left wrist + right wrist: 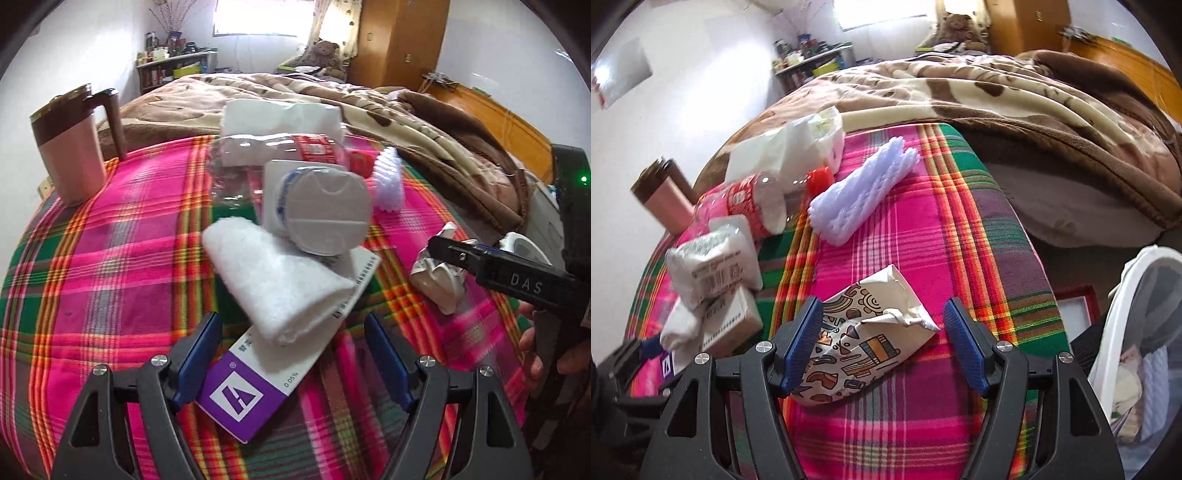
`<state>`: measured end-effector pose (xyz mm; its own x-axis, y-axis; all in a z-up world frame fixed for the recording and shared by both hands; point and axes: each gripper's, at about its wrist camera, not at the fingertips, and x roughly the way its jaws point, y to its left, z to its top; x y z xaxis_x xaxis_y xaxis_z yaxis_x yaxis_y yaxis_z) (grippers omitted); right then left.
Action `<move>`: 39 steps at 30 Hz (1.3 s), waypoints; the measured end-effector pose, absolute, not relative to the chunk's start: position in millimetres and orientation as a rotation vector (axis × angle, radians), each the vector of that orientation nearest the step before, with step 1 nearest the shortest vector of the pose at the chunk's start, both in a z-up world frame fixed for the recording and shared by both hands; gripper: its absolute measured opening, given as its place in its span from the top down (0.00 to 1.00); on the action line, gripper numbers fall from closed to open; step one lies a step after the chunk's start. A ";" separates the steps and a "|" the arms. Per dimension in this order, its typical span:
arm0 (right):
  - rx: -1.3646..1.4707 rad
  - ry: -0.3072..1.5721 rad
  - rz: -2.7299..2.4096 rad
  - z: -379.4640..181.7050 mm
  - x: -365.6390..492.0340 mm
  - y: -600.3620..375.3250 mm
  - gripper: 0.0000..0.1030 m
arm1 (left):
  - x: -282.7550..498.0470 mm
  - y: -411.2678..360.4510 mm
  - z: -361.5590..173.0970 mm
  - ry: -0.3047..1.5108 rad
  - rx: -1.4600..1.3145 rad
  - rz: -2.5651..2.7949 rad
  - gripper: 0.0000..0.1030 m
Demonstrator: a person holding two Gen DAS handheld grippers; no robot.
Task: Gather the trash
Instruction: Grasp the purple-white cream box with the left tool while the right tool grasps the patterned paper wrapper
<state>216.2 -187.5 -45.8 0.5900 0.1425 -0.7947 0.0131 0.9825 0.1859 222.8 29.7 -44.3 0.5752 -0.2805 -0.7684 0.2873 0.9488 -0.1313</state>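
Observation:
On the pink plaid cloth point(110, 266) lies a pile of trash. My left gripper point(293, 356) stands open around a purple-and-white box point(236, 395) with a rolled white cloth point(280, 280) on top of it. Behind these are a wrapped round pack point(321, 210), a clear bottle with a red label point(295, 155) and a white foam net point(388, 181). My right gripper point(884, 345) is open over a crumpled patterned paper cup point(857, 347). The cup lies between the pads, close to the left one and apart from the right one.
A pink and brown mug point(74, 147) stands at the cloth's far left. A white-rimmed bin point(1123, 332) holding some rubbish sits off the cloth's right edge. A bed with a brown blanket point(1015, 96) lies behind. White tissue paper point(768, 155) rests at the back.

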 end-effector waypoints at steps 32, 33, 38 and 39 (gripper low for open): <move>0.245 0.919 0.041 -52.5 188.9 -202.4 0.39 | 231.0 6.0 -50.8 0.937 -0.002 -0.309 0.29; 0.257 0.916 0.053 -52.5 188.2 -202.7 0.46 | 230.0 5.8 -50.4 0.937 -0.006 -0.310 0.34; 0.269 0.912 0.081 -52.5 183.0 -201.6 0.58 | 224.7 0.2 -48.0 0.942 -0.009 -0.328 0.55; 0.272 0.917 0.087 -52.7 183.0 -202.1 0.71 | 223.0 -1.5 -47.6 0.941 -0.008 -0.332 0.57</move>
<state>183.0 -202.1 -52.7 0.6074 0.1898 -0.7714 0.0413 0.9622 0.2692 223.0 -1.5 -47.6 0.5419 -0.2829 -0.7914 0.2759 0.9493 -0.1504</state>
